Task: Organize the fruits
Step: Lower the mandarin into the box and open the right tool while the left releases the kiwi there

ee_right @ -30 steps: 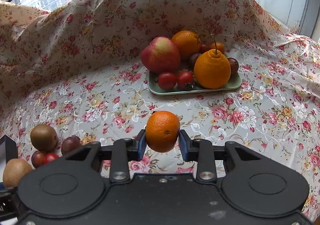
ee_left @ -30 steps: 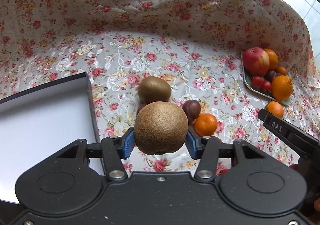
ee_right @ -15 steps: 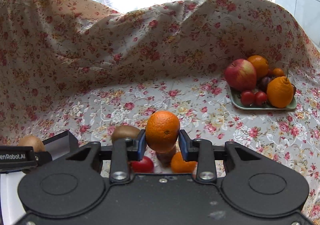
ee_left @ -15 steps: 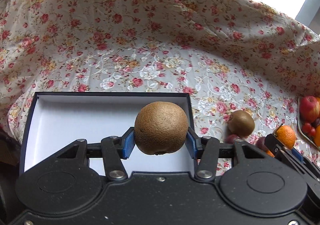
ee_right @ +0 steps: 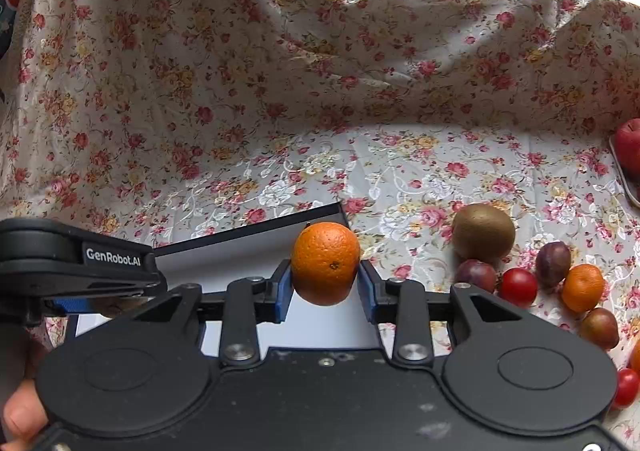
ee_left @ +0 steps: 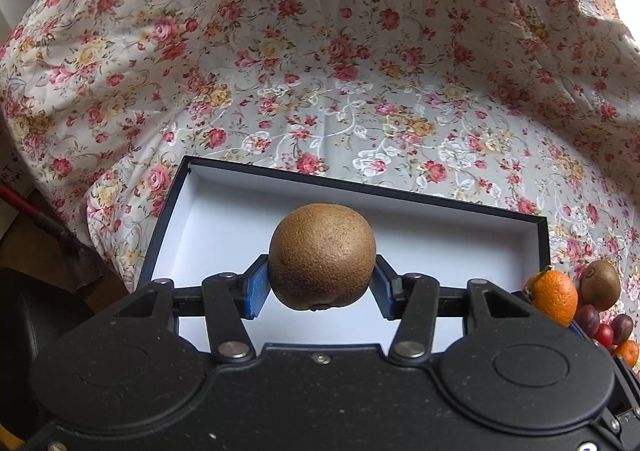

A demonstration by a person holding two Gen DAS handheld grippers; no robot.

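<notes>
The left gripper pinches a kiwi above the open white-lined box. The right gripper clamps a mandarin over the box's right end, beside 1 loose kiwi on the floral cloth.

The left wrist camera sits just behind its own fingers, tilted steeply down, close over the open black box that fills its centre. The right wrist camera looks down less steeply from the box's right side; the box lies at 9 o'clock of its centre. Both views share the box, the floral cloth and the loose kiwi, at 3 o'clock in each.
</notes>
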